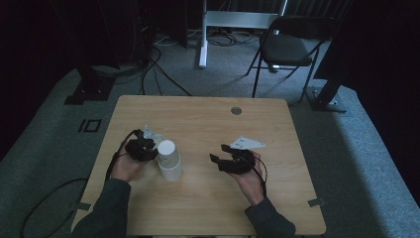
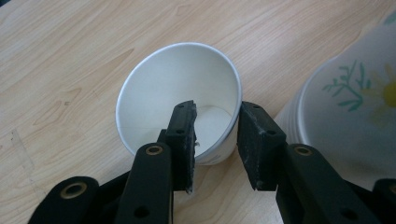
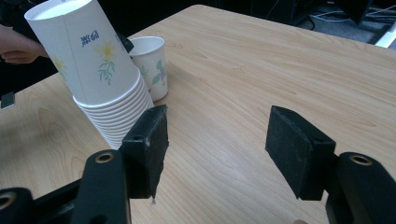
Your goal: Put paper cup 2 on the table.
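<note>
The left gripper point(image 2: 215, 140) straddles the wall of a single cup point(image 2: 180, 100) upright on the worktop point(image 2: 70, 60) beside the stack point(image 3: 100, 79), jaws slack. Likely releasing; next, lift clear. The right gripper point(image 3: 215, 149) waits open, empty.

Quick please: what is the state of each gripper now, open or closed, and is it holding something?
Left gripper: open, jaws astride the rim of the single paper cup, not pressing it.
Right gripper: open, holding nothing, above the table.
</note>
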Demonstrator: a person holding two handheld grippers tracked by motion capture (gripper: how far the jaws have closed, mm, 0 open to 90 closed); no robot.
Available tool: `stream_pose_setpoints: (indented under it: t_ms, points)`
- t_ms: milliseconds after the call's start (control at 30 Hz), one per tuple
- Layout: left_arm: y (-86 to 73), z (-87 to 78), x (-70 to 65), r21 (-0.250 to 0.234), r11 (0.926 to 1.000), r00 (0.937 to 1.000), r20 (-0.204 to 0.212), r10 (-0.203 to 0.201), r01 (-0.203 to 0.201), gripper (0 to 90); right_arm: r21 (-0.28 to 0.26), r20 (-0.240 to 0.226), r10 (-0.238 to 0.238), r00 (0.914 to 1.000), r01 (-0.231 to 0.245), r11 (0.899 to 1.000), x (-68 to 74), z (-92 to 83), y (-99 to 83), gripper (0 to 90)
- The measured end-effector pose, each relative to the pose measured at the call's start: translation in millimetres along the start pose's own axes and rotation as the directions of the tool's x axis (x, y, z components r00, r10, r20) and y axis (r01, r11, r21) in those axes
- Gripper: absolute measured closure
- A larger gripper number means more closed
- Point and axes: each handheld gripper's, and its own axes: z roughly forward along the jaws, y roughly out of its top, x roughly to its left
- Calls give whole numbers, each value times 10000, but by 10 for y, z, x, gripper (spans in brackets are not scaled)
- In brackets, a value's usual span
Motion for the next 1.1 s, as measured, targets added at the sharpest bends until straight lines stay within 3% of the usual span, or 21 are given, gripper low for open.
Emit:
stream_pose_setpoints:
  t_ms: [233, 433, 600, 833, 1100]
  points:
    - [-5, 9, -22, 45, 9998, 9997, -74, 219, -218, 775, 4, 5, -1, 10000, 1, 10000, 2, 2, -2, 386]
    - [-4, 15, -12, 42, 9997, 9994, -259, 246, -245, 808, -13, 8, -3, 10000, 3, 10000, 1, 3, -3, 385]
    - [1, 5, -7, -82, 9999, 9993, -374, 96, -99, 724, 5, 4, 13, 10000, -13, 10000, 3, 3, -4, 385]
    - [-1, -79, 13, -537, 9984, 9995, -222, -214, 202, 653, 7, 8, 6, 10000, -6, 10000, 4, 6, -6, 385]
    - [-15, -212, 35, -1228, 9908, 9980, -202, -606, 577, 600, -1, 27, 15, 10000, -15, 10000, -2, 0, -5, 384]
